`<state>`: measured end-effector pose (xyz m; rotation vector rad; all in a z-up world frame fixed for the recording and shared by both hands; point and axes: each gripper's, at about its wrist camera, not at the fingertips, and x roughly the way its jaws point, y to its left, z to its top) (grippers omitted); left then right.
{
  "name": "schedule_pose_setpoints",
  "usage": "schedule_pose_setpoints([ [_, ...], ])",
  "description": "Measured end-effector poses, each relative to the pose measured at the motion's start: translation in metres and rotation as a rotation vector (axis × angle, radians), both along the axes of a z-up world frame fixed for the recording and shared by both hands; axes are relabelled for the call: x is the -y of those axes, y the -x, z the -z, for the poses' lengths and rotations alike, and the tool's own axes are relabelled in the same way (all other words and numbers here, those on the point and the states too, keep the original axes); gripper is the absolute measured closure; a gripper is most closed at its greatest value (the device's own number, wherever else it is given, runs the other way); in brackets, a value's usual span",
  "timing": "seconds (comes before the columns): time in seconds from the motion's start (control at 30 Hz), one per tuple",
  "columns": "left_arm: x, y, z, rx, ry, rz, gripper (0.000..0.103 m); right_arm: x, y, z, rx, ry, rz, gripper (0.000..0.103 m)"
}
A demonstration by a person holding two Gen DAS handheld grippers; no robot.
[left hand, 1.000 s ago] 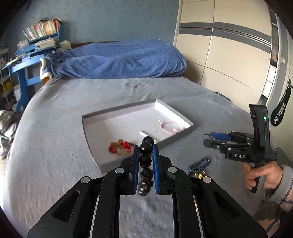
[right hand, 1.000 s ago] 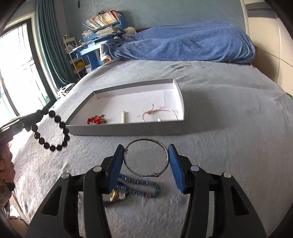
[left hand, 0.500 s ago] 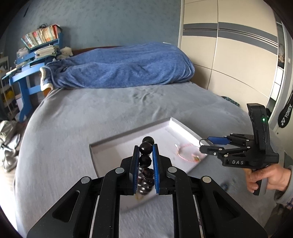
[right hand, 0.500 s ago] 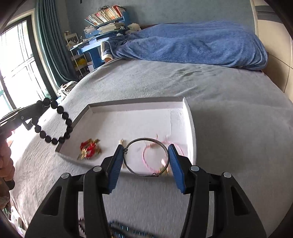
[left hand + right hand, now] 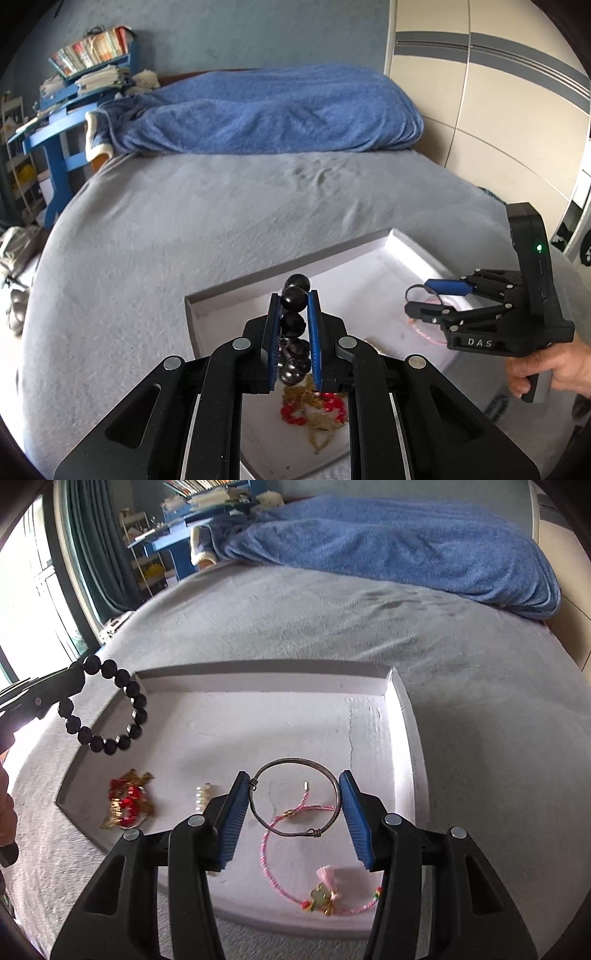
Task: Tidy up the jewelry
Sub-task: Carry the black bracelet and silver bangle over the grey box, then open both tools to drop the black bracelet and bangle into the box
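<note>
My left gripper (image 5: 293, 306) is shut on a black bead bracelet (image 5: 294, 299), held above the left part of the white tray (image 5: 406, 243). The bracelet hangs as a loop in the right wrist view (image 5: 110, 709). My right gripper (image 5: 295, 794) is shut on a thin silver wire bangle (image 5: 334, 779), held above the tray (image 5: 400, 701). It also shows in the left wrist view (image 5: 424, 295). In the tray lie a red and gold ornament (image 5: 127, 805), a small pearl piece (image 5: 205, 794) and a pink cord bracelet (image 5: 269, 867) with charms.
The tray rests on a grey bedspread (image 5: 461, 646). A blue blanket (image 5: 266, 107) is heaped at the head of the bed. A blue desk with books (image 5: 70, 99) stands at the far left, wardrobe doors (image 5: 498, 92) at the right.
Both grippers have moved forward over the tray with their bracelets. The blue beaded chain on the bedspread has dropped out of the right wrist view.
</note>
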<state>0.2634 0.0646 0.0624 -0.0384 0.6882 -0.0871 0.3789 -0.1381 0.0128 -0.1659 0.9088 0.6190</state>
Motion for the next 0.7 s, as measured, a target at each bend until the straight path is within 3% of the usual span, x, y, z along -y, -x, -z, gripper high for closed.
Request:
schedule_pose_setpoints([
  [0.37, -0.001, -0.003, 0.027, -0.05, -0.02, 0.013, 0.088, -0.011, -0.006, 0.013, 0.001, 0.089, 0.005, 0.053],
  [0.6, 0.003, 0.008, 0.023, -0.043, -0.013, 0.008, 0.074, -0.002, 0.007, -0.003, 0.038, 0.032, 0.002, 0.047],
  [0.7, 0.003, 0.014, 0.022, -0.042, -0.011, 0.002, 0.073, 0.003, 0.015, -0.011, 0.057, 0.012, -0.002, 0.046],
])
